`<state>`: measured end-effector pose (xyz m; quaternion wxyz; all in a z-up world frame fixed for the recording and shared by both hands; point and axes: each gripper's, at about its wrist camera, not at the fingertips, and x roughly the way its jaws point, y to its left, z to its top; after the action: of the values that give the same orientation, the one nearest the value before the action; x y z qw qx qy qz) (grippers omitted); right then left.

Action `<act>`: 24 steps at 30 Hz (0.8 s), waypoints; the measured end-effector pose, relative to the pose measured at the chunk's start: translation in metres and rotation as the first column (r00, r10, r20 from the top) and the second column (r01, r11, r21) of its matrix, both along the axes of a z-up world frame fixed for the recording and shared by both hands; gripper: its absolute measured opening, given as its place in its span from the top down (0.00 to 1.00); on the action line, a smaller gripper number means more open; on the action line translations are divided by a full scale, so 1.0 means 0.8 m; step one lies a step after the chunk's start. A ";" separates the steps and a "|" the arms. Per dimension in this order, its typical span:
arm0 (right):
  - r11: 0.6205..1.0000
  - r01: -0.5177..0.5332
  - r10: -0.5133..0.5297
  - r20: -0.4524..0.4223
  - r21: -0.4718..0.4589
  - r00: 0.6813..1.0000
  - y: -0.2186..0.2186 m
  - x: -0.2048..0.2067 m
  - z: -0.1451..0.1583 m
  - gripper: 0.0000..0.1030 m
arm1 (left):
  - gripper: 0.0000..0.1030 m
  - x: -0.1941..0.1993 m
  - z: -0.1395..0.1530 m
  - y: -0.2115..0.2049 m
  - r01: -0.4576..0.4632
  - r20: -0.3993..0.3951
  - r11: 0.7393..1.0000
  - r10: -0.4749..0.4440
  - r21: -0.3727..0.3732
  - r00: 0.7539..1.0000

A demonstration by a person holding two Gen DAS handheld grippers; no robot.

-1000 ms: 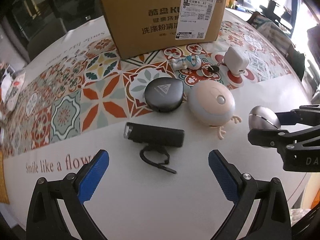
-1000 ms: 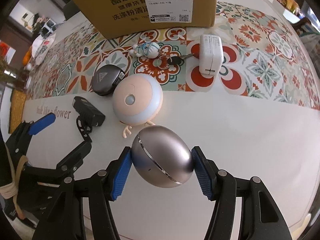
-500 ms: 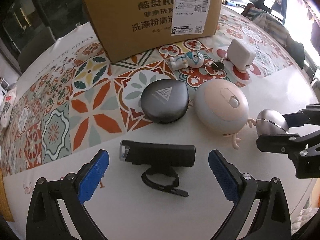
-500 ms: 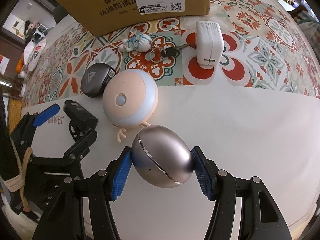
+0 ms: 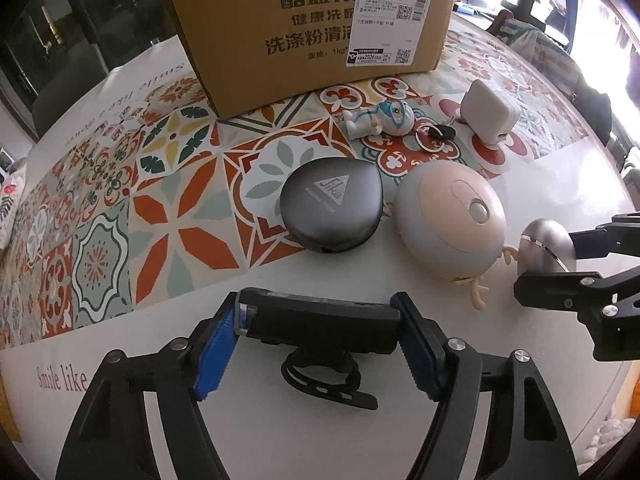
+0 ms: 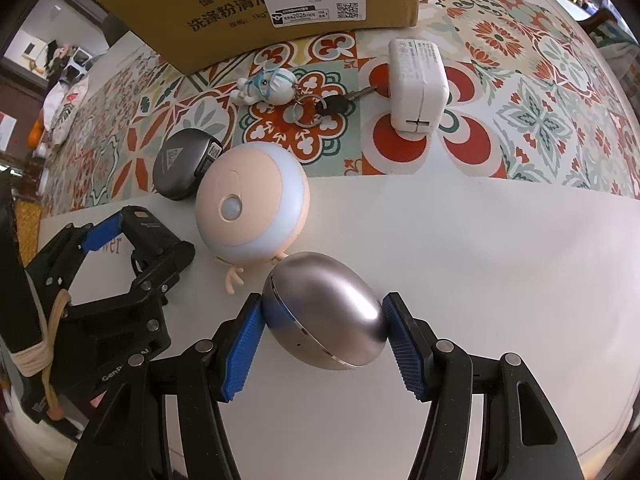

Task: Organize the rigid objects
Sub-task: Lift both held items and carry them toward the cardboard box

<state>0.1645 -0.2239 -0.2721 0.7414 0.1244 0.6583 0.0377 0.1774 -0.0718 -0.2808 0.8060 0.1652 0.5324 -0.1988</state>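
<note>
1. On the tabletop (image 5: 560,184), near edge: left hand-held gripper (image 5: 318,334) has both blue pads against the ends of the black bike light (image 5: 320,320), pinching it lengthwise. Light lies flat, strap loop toward the camera. End-to-end hold prob. chosen since the strap blocks a grip across the body.
2. Right hand-held gripper (image 6: 324,328) pinches the silver egg-shaped case (image 6: 326,312) across its width, pads on opposite flanks; curved shell, so a slip is possible.
3. Egg sits just beside the round peach night-light (image 6: 252,212), near its small feet. Cannot tell whether it touches the tabletop.
4. Others untouched: dark grey case (image 5: 330,206), figurine keychain (image 5: 378,120), white charger (image 5: 490,114), all in front of the cardboard box (image 5: 248,20).
5. Judgement: box is the likely destination; both items gripped, neither yet moved to it.
</note>
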 end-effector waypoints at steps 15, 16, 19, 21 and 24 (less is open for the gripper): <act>1.000 -0.028 0.029 0.084 -0.008 0.996 -0.004 0.001 0.041 0.41 | 0.28 -0.015 0.055 0.005 -0.113 0.021 0.991 0.115 -0.074 0.993; 0.999 -0.031 0.032 0.093 -0.008 0.995 -0.005 0.001 0.046 0.41 | 0.28 -0.014 0.060 0.006 -0.120 0.026 0.990 0.123 -0.079 0.992; 0.999 -0.034 0.034 0.121 -0.008 0.992 -0.009 0.000 0.061 0.41 | 0.28 -0.014 0.077 0.007 -0.138 0.041 0.986 0.142 -0.095 0.989; 0.999 -0.036 0.037 0.145 -0.009 0.989 -0.011 0.000 0.073 0.41 | 0.29 -0.013 0.089 0.006 -0.152 0.056 0.984 0.157 -0.098 0.986; 0.999 -0.039 0.041 0.180 -0.010 0.983 -0.014 0.001 0.091 0.41 | 0.28 -0.011 0.109 0.006 -0.173 0.082 0.979 0.182 -0.107 0.980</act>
<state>0.1655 -0.2353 -0.1994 0.7973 0.1050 0.5912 0.0617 0.1682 -0.0671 -0.1934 0.8512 0.0855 0.4972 -0.1447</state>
